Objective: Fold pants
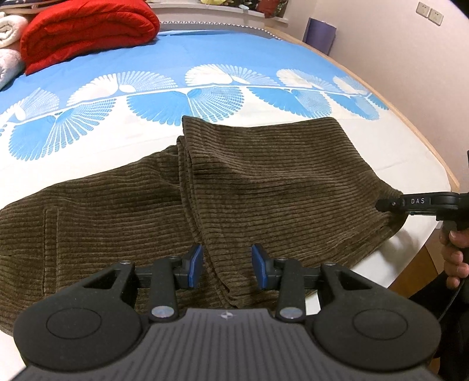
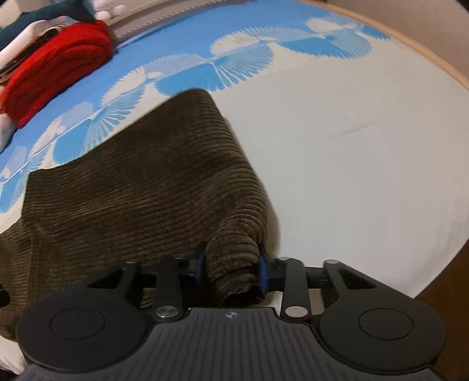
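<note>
Brown corduroy pants (image 1: 249,187) lie on the bed, with one part folded over and a fold line down the middle. My left gripper (image 1: 227,266) is open just above the near edge of the pants, its blue pads either side of the fold, holding nothing. My right gripper (image 2: 231,268) is shut on a bunched corner of the pants (image 2: 164,187). In the left wrist view the right gripper (image 1: 390,205) grips the pants' right corner near the bed's edge.
The bed has a blue and white patterned sheet (image 1: 205,96). A rolled red blanket (image 1: 85,32) and white towels (image 1: 10,27) lie at the far left. The bed's wooden rim (image 1: 410,117) runs along the right, with a purple bin (image 1: 319,35) beyond.
</note>
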`<state>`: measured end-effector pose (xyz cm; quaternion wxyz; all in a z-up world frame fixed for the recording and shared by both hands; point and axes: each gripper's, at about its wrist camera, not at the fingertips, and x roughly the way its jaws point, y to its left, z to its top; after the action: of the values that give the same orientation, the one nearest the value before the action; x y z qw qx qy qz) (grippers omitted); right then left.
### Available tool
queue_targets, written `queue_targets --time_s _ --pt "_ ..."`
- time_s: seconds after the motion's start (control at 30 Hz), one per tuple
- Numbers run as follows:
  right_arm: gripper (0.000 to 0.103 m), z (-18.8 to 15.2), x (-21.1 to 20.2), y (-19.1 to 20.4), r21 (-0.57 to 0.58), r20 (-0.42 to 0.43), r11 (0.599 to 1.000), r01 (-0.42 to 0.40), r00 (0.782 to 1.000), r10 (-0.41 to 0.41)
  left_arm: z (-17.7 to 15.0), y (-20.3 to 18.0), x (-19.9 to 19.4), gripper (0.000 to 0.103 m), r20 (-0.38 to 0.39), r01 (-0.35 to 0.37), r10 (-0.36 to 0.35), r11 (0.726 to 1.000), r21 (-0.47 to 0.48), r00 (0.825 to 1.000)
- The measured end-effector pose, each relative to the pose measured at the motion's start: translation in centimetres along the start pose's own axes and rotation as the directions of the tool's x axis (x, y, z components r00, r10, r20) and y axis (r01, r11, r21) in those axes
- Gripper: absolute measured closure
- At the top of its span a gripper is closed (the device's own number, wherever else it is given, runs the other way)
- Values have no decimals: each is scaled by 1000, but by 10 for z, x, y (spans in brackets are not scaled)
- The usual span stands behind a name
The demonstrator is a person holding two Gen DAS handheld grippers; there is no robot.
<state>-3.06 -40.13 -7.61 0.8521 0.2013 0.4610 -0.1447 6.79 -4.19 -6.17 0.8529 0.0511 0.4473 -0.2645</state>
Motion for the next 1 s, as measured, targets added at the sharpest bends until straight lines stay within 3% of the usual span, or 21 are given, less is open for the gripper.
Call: queue_targets --time_s 0.13,0.23,0.33,0.4,0.47,0.57,0.67,0.77,0.83,0.9,1.0 --pt "77 -3 -21 17 -118 109 993 -1 994 14 4 4 -12 59 56 55 -52 998 -43 997" --pt "77 -15 -52 50 -339 268 941 15 960 81 11 13 -25 40 124 177 -164 978 -111 979" --pt "77 -39 -76 83 -553 359 833 20 908 216 17 20 -35 25 188 316 -285 935 -163 940" --pt "78 -57 -85 103 -661 372 750 19 877 305 22 23 -39 21 219 385 -343 904 -188 913" --pt "78 -72 -91 122 -744 358 668 14 852 381 25 25 -39 19 230 419 -372 884 -207 899" --pt "78 -95 -92 143 -834 317 551 21 836 447 31 27 -33 19 224 434 -385 869 -237 895" --pt "78 -113 -92 157 -889 270 457 22 832 485 33 26 -26 19 194 413 -373 879 -238 907" --pt "78 -121 -93 166 -912 234 410 6 829 508 35 24 -14 23 159 393 -363 885 -250 918" --pt "79 -127 -93 170 -923 218 384 2 827 519 36 22 -8 34 136 361 -336 898 -252 932" --pt "79 -131 -93 173 -929 208 370 0 827 522 35 22 -4 68 113 316 -297 917 -244 948" --pt "78 -128 -90 178 -927 213 375 10 836 506 35 24 1 81 87 274 -261 935 -224 961"
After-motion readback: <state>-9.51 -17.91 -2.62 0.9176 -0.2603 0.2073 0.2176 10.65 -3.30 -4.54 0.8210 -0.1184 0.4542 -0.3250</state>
